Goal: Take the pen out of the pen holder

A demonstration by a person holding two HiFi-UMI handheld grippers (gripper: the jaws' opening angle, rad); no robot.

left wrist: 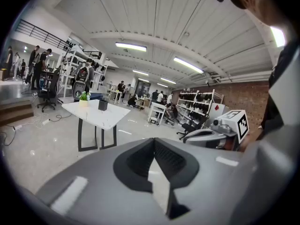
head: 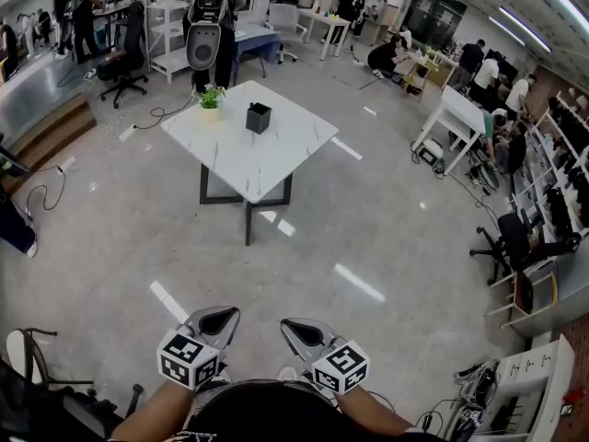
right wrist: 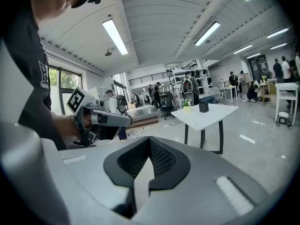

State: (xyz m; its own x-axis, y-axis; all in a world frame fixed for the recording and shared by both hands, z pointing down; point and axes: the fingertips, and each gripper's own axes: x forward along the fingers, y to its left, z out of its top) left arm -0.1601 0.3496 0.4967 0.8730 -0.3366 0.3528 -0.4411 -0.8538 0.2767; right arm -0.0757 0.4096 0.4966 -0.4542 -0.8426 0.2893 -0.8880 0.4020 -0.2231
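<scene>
Person is holding left tool (head: 217,321) and right tool (head: 305,332) side by side, both pressed together, pinching nothing. Pen holder (head: 259,117) is sitting on tabletop (head: 267,159), well ahead of both tools. Pen is too small to make out. Judging pen light, stiff, slick: pinching exposed upper shaft looks best.

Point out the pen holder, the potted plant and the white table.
pen holder (head: 259,118), head view, dark side wall
potted plant (head: 211,96), head view, green leaves
white table (head: 247,161), head view, bare marble top

Open lab hall: equipment shelving (head: 552,182), desks (head: 457,118), office chairs (head: 124,63).
</scene>
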